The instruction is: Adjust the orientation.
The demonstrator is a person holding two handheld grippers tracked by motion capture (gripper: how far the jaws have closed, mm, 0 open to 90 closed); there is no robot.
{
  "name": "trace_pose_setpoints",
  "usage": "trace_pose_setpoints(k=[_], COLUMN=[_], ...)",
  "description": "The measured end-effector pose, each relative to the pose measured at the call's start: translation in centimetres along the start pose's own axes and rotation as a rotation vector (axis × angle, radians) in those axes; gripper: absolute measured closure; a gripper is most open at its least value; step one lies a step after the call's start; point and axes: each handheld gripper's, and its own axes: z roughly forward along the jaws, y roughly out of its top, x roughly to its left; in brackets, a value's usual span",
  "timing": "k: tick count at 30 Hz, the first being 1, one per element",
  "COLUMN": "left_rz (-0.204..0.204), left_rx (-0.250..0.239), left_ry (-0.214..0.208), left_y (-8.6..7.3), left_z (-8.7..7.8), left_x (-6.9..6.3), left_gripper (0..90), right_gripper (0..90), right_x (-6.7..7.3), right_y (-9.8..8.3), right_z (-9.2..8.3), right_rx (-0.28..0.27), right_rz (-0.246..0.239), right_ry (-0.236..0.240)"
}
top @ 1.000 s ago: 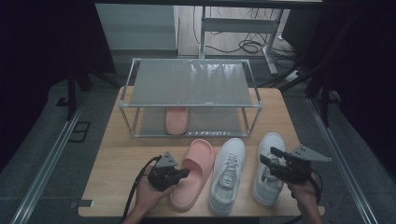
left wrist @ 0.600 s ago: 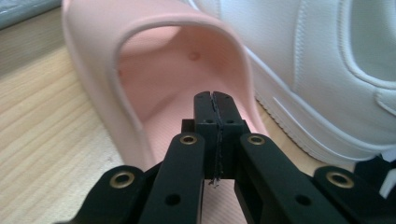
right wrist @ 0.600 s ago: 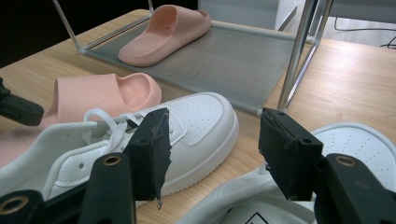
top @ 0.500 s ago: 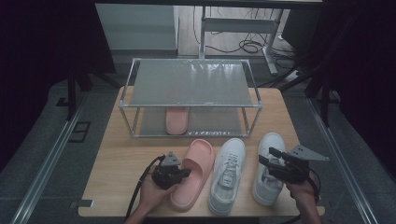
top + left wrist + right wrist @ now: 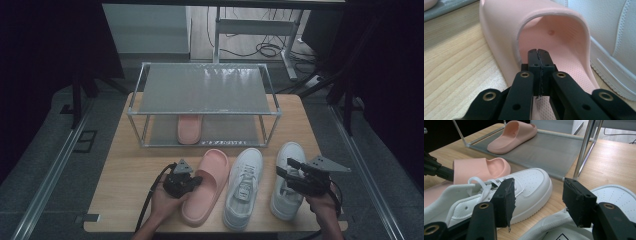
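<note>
Now the left gripper (image 5: 196,179) has its jaws pressed together with nothing between them, and the tips sit over the footbed of the pink slipper (image 5: 207,182), just at the opening of its strap. This slipper lies on the near part of the wooden table (image 5: 125,190), left of 2 white sneakers (image 5: 243,186). The right gripper (image 5: 284,172) is spread wide above the right sneaker (image 5: 287,180) and pinches nothing. A second pink slipper (image 5: 189,129) lies on the lower shelf of the metal rack (image 5: 205,90), farther away.
</note>
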Motion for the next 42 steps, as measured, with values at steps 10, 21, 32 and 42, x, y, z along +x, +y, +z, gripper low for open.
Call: trace_pose_setpoints(k=[10, 21, 32, 42], left_rz=[-0.016, -0.051, -0.040, -0.032], left_rx=[-0.007, -0.018, -0.056, -0.050], left_ry=[0.052, 0.075, 0.008, -0.049], left_y=[0.1, 0.3, 0.3, -0.4], left_z=[-0.1, -0.2, -2.2, -3.3], left_x=[0.9, 2.3, 1.3, -0.3], left_gripper=[90.0, 90.0, 86.2, 63.4], right_gripper=[43.6, 43.6, 43.6, 43.6], right_x=[0.0, 0.0, -0.1, -0.1], right_y=[0.1, 0.0, 0.1, 0.1], right_z=[-0.2, 0.0, -0.3, -0.6], right_rx=[-0.002, 0.002, -0.007, -0.012], right_rz=[-0.002, -0.001, 0.001, 0.001], right_ry=[-0.001, -0.001, -0.005, -0.007])
